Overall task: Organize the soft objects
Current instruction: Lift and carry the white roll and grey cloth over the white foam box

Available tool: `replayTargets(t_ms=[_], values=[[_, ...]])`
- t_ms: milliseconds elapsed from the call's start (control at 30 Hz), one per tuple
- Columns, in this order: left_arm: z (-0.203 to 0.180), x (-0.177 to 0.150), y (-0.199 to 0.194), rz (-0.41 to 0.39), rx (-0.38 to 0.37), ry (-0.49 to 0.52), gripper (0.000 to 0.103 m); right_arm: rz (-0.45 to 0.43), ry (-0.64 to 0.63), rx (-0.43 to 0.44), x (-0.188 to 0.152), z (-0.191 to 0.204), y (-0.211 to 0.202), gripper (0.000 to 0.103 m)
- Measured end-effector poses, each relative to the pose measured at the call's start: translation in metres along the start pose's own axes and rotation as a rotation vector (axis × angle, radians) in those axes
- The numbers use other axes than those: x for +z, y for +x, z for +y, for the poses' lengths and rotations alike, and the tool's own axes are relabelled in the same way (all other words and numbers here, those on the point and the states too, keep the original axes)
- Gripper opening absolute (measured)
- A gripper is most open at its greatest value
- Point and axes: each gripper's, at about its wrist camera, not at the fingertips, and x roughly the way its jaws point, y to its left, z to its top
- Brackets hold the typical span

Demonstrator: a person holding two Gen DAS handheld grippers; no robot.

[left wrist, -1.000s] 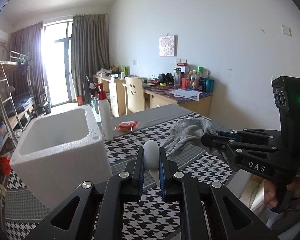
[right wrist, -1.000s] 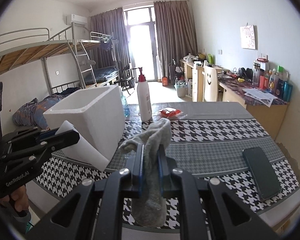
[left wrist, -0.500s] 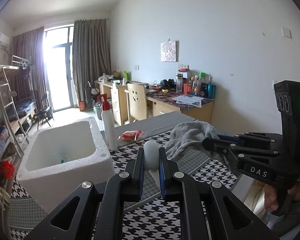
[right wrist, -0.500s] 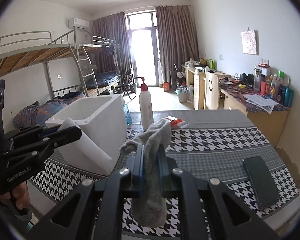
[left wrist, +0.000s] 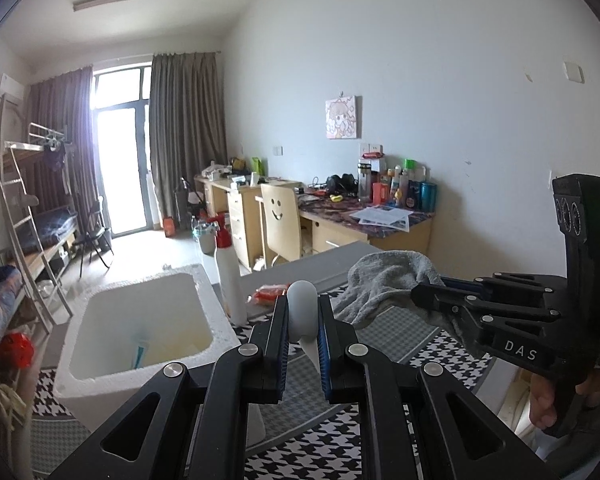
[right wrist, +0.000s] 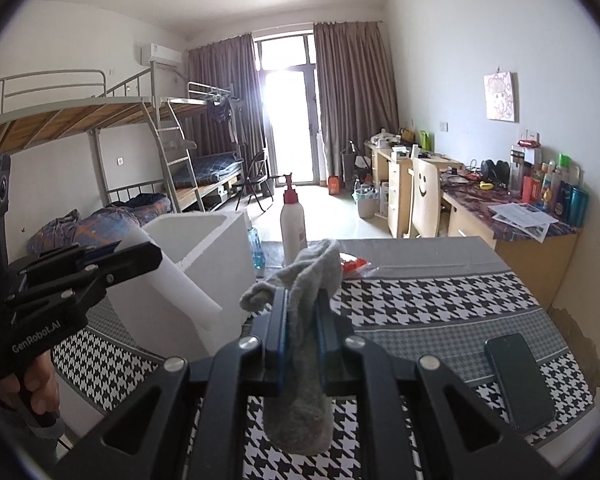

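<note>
My left gripper is shut on a white soft roll, which stands up between the blue pads. From the right wrist view the roll slants down in front of the white foam box. My right gripper is shut on a grey sock that droops over and below its fingers. The left wrist view shows that sock bunched at the right gripper's tips. The open box sits left of both grippers, with a small tube lying inside.
A white pump bottle with a red top stands behind the box, with a red packet beside it. A dark phone lies near the right edge of the houndstooth tablecloth. Bunk beds, desks and a chair stand beyond.
The left gripper has risen with the roll, so its view now looks further down into the foam box. The right gripper and sock have hardly moved.
</note>
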Motion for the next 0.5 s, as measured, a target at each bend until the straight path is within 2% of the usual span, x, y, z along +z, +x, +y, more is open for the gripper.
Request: replayTargets(t_ms=[500], values=[[0.017,0.014,-0.001,-0.036,0.037,-0.019,0.013,-0.035,-0.017,0.013,0.015,0.008,0.003,0.015]])
